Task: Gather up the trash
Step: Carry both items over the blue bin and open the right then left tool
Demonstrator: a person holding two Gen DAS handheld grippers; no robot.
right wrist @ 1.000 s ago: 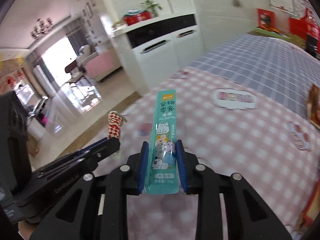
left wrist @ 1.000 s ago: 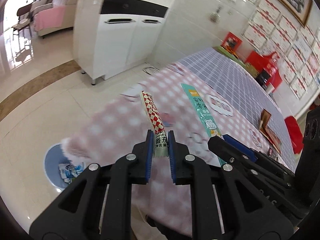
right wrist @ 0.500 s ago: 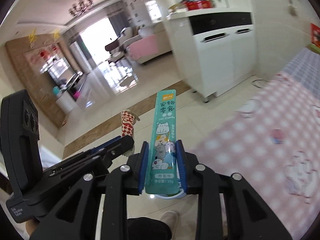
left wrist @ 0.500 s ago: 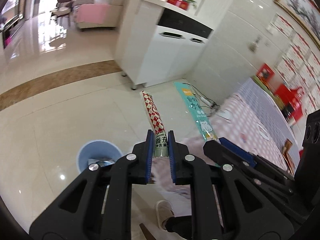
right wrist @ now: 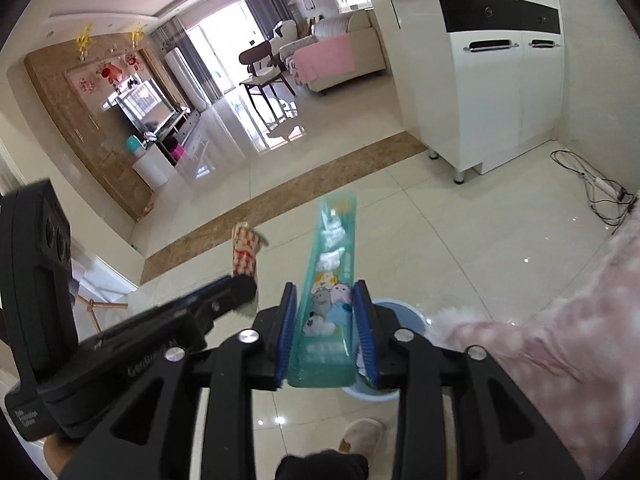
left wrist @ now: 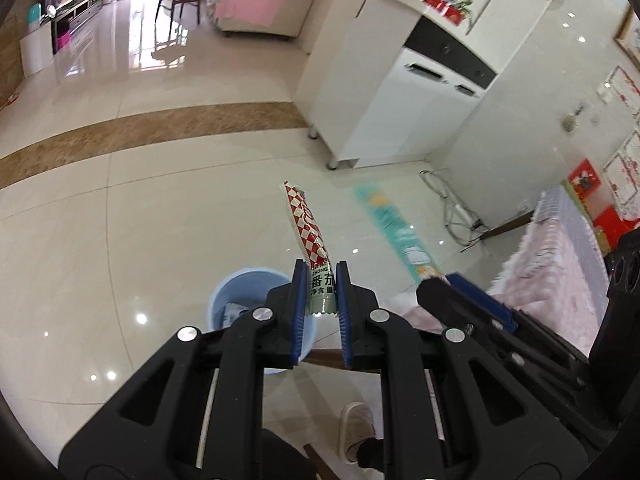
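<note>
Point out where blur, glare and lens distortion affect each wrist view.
Left wrist view: the teal sachet is smeared by motion blur, the red-checked sachet stays sharp, and light spots glare off the floor tiles. Right wrist view: the teal sachet's upper end is blurred, window light washes out the far floor, and the fisheye bends the white cabinet.

Red-checked sachet (left wrist: 310,240) in left claw (left wrist: 320,300): showing "ZHONG", then large "番茄", then "净含量" partly hidden. Teal packet (right wrist: 328,304): print blurring, unreadable. Left claw body, seen from right wrist: embossed lettering, illegible.
</note>
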